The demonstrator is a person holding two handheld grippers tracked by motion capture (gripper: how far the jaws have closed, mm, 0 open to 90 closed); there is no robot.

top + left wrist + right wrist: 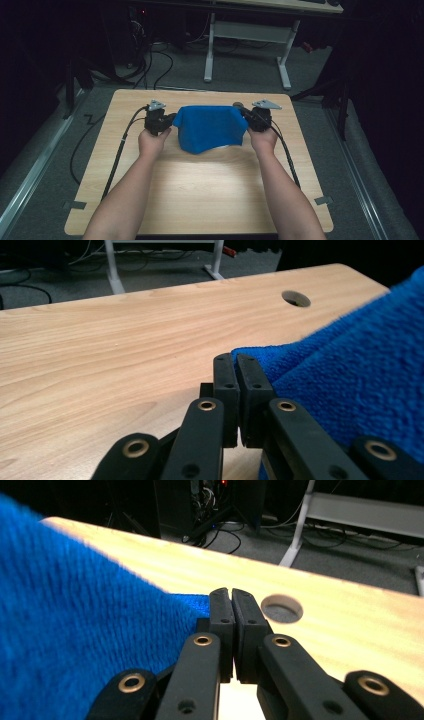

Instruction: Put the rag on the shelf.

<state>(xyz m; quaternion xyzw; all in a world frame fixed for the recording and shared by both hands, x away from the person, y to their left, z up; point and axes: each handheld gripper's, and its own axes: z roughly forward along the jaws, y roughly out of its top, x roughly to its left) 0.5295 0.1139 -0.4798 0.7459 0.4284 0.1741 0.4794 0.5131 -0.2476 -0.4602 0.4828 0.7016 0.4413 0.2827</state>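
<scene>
- Two grippers gripped one blue towel point(210, 127) between them, above the far half of a wooden table point(200, 185).
- At about 9 o'clock of the towel in the high view, the left gripper point(169, 120) met the cloth's upper left corner, held by the person's left hand point(153, 141).
- At about 3 o'clock of the towel, the right gripper point(246, 116) met the upper right corner, held by the right hand point(263, 139).
- Stretched between the two corners, the towel's top edge ran nearly straight, and the cloth hung toward the person with its lower edge sagging to a point near 6 o'clock; something pale showed just under that edge, too small to identify.
- In the left gripper view, the left gripper point(236, 359) had its jaws pressed together with a corner of the blue towel point(350, 380) pinched at the tips, the cloth spreading off toward 3 o'clock.
- In the right gripper view, the right gripper point(231, 592) likewise had its jaws closed on a corner of the towel point(75, 630), the cloth filling the side toward 9 o'clock.
- A round hole point(282, 608) in the table top lay just beyond the right gripper's tips; the same hole point(296, 298) showed toward 1 o'clock in the left gripper view.
- A black cable point(120, 150) trailed from the left gripper back along the table.
</scene>
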